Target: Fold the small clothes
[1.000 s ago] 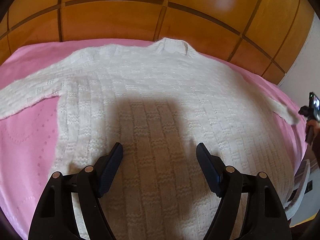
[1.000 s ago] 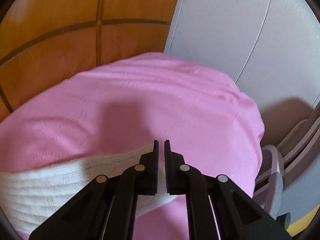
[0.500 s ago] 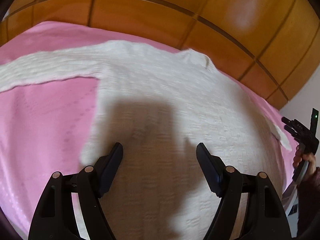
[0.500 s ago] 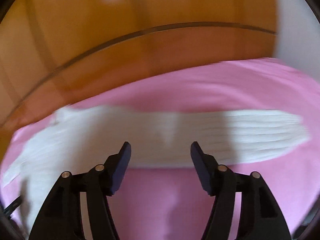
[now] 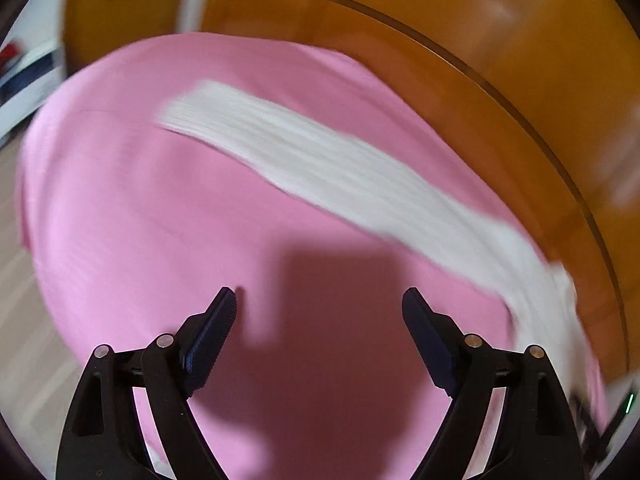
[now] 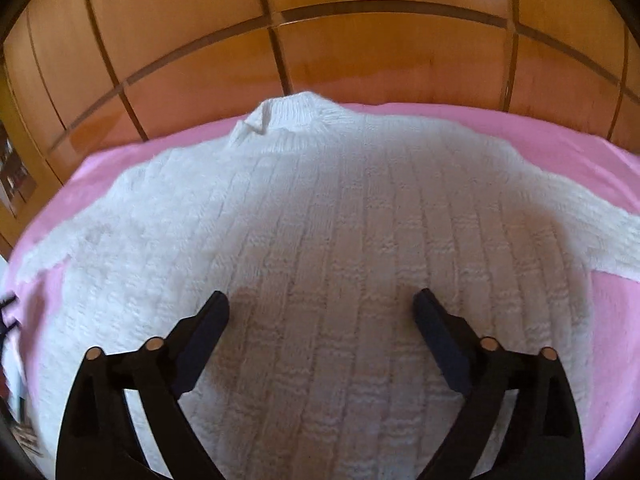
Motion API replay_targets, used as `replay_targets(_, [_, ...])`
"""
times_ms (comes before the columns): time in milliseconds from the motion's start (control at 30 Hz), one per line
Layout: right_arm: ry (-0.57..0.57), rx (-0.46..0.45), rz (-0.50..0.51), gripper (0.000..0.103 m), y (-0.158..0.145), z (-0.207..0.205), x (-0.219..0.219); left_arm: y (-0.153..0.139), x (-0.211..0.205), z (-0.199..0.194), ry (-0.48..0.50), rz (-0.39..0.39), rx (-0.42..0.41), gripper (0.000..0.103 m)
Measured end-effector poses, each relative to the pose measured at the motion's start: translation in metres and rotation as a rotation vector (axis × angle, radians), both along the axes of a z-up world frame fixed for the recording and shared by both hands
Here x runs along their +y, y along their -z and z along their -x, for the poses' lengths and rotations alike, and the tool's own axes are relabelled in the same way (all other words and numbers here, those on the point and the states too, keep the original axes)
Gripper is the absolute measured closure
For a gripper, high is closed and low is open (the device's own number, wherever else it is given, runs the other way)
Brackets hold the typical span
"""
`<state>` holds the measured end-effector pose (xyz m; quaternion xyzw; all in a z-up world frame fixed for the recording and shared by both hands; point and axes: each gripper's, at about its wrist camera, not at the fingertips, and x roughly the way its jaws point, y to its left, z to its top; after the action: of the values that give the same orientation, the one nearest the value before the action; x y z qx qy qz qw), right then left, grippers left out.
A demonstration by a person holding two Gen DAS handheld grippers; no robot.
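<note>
Right wrist view: a big pink bed [image 6: 568,148] fills the picture, with a brown wood wall [image 6: 360,52] behind it. A white knit sweater [image 6: 340,240] lies flat on the bed, spread out, with its neck [image 6: 288,114] at the far side near the wall and a sleeve going off to each side. The right gripper [image 6: 321,306] hangs over the lower middle of the sweater. Its jaws have just been opening and now stand wide, with nothing held between them. In the left wrist view the picture is blurry. One long white sleeve [image 5: 320,168] lies flat across the pink bed, running from the upper left down to the right edge. The left gripper [image 5: 319,305] is over bare pink cover, near the sleeve and apart from it. Its jaws have just opened more and stand wide, holding nothing.
</note>
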<state>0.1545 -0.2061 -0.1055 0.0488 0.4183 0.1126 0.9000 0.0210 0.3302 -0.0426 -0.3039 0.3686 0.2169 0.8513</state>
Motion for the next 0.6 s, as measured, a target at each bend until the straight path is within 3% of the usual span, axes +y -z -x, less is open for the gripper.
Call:
replay_targets(167, [-0.012, 0.001, 0.04, 0.002, 0.004, 0.001, -0.002, 0.001, 0.071, -0.001, -0.179, 0.068, -0.025, 0.027])
replay_targets(267, [-0.011, -0.003, 0.04, 0.002, 0.006, 0.0, -0.001, 0.005, 0.101, -0.006, -0.232, 0.093, -0.033, 0.027])
replay_targets(367, [-0.011, -0.011, 0.041, 0.002, 0.007, 0.0, 0.0, 0.003, 0.111, -0.022, -0.222, 0.067, -0.035, 0.028])
replay_targets(467, [-0.008, -0.013, 0.049, 0.002, 0.008, -0.001, 0.0, 0.007, 0.12, -0.041, -0.16, 0.03, 0.011, 0.099])
replay_targets(600, [-0.001, -0.015, 0.074, 0.002, 0.009, -0.001, 0.003, -0.014, 0.119, -0.037, -0.171, -0.131, 0.003, 0.099])
